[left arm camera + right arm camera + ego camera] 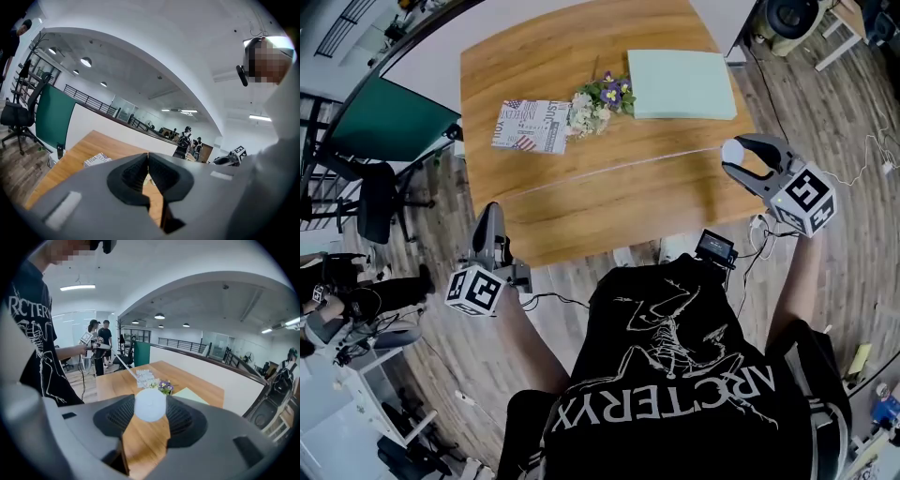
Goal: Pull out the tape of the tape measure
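A small round white tape measure (732, 150) sits between the jaws of my right gripper (735, 157), which is shut on it over the table's right edge. In the right gripper view the tape measure (150, 405) fills the gap between the dark pads (185, 416). A thin white tape (619, 167) stretches from it across the wooden table (581, 206) to my left gripper (491, 214), off the table's front left corner. In the left gripper view that gripper's (148, 169) jaws are pressed together, with the tape's end too thin to make out. The tape (123, 363) looks taut.
On the table's far side lie a printed booklet (532, 125), a small bunch of flowers (602, 101) and a pale green pad (682, 84). An office chair (375, 202) and a green board (389, 122) stand to the left. People stand in the room behind.
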`<state>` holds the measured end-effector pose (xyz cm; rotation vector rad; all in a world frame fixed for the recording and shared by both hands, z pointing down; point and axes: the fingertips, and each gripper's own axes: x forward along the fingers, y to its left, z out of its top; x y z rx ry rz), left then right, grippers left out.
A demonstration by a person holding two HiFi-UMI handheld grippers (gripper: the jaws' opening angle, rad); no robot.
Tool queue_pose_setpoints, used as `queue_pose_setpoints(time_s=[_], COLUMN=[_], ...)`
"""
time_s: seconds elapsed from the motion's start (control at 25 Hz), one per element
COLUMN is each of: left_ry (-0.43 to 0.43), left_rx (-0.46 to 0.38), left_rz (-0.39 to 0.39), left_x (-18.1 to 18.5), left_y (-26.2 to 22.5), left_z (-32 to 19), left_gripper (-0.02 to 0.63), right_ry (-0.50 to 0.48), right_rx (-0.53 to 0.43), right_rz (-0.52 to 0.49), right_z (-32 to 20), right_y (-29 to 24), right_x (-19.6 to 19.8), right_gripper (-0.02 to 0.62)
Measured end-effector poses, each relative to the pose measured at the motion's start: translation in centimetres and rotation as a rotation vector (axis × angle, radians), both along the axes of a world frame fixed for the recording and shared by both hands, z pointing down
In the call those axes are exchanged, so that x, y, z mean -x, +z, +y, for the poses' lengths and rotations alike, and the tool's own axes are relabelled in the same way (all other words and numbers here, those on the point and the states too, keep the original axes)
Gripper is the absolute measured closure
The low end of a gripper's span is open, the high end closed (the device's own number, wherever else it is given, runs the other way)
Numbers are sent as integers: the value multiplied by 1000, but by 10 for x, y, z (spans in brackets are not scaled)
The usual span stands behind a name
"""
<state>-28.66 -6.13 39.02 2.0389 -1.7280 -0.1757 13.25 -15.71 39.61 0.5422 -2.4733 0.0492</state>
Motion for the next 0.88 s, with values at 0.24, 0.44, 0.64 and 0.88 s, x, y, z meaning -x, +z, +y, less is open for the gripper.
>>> queue_pose_setpoints(time_s=[0.24,0.44,0.64,0.88], left_ry=[12,4,-16,-56], left_rx=[46,119,245,416], left_rz=[-1,-3,14,-43], left_x=[-4,-1,1,5], left_y=[24,64,129,208], left_z=[-6,-11,-11,-6], left_gripper=[589,589,589,589], right_ry=[-1,9,28,39], right_rx=[55,135,234,312], right_rz=[10,37,81,170], right_z=[-1,-3,2,6], right_y=[25,68,130,208], right_x=[7,9,11,20], right_gripper=[383,383,383,383])
